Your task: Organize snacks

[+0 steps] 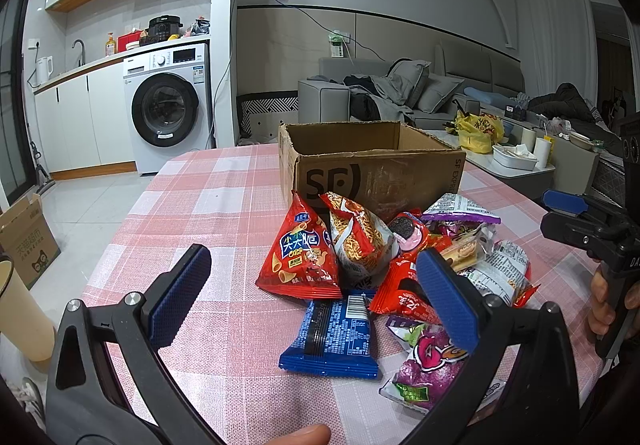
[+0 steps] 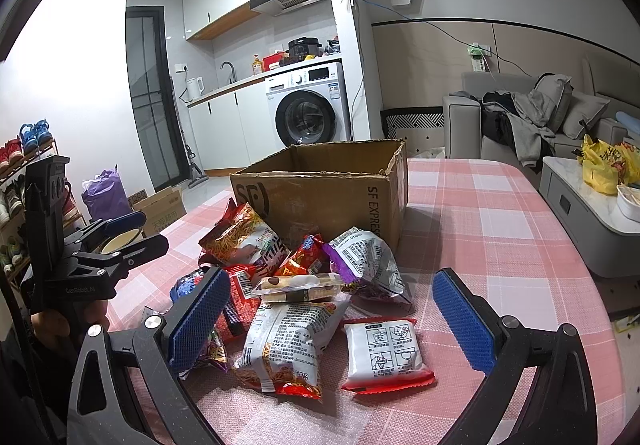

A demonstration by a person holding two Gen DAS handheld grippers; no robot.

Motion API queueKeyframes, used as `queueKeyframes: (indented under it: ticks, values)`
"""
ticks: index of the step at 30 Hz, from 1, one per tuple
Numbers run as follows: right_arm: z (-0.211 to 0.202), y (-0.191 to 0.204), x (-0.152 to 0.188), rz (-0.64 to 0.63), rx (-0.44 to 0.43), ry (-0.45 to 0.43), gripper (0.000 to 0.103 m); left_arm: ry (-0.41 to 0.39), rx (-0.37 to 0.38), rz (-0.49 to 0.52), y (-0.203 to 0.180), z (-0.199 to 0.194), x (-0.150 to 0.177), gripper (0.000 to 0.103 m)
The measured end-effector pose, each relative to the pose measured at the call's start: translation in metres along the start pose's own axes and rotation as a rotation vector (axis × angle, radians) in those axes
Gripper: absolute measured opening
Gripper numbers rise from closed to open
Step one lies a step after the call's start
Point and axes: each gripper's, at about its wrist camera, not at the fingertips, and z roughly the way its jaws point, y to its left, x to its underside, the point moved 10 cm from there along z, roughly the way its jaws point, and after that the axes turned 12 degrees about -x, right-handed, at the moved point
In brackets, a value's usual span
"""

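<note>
Crinkled foil and plastic made up the heap of snack packets [image 2: 304,301] that lay on the pink checked tablecloth [image 1: 208,197], bunched against the near wall of the open cardboard box [image 1: 376,173]. Closest to the box stood a red chip bag [image 1: 302,253] and an orange noodle-snack bag [image 1: 360,237], leaning together just in front of its printed side. Further out from the box lay a blue biscuit packet [image 1: 332,337], flat and face down, and beside that a purple candy bag [image 1: 428,365]. In the right wrist view a clear-wrapped biscuit bar [image 2: 298,287] rested on top of a white printed noodle bag [image 2: 288,341], and a red-edged flat packet [image 2: 384,353] lay alone on the cloth, the piece farthest from the box on that side.

The left gripper [image 1: 320,293] hovered over the near edge of the heap with its blue-padded fingers spread wide, grasping nothing. The right gripper [image 2: 332,321] hung likewise released, its pads apart on either side of the white bag and the flat packet, touching neither. Beyond the box stood a white washing machine [image 1: 168,109] and a grey sofa [image 1: 400,93].
</note>
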Motion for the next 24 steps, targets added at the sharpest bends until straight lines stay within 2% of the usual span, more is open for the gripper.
queueKeyframes:
  ticks: [24]
  values:
    - [0.0023,-0.0060,0.0035,0.010,0.024,0.012,0.103,-0.008,0.003,0.002,0.0020,-0.0051,-0.0007,0.102]
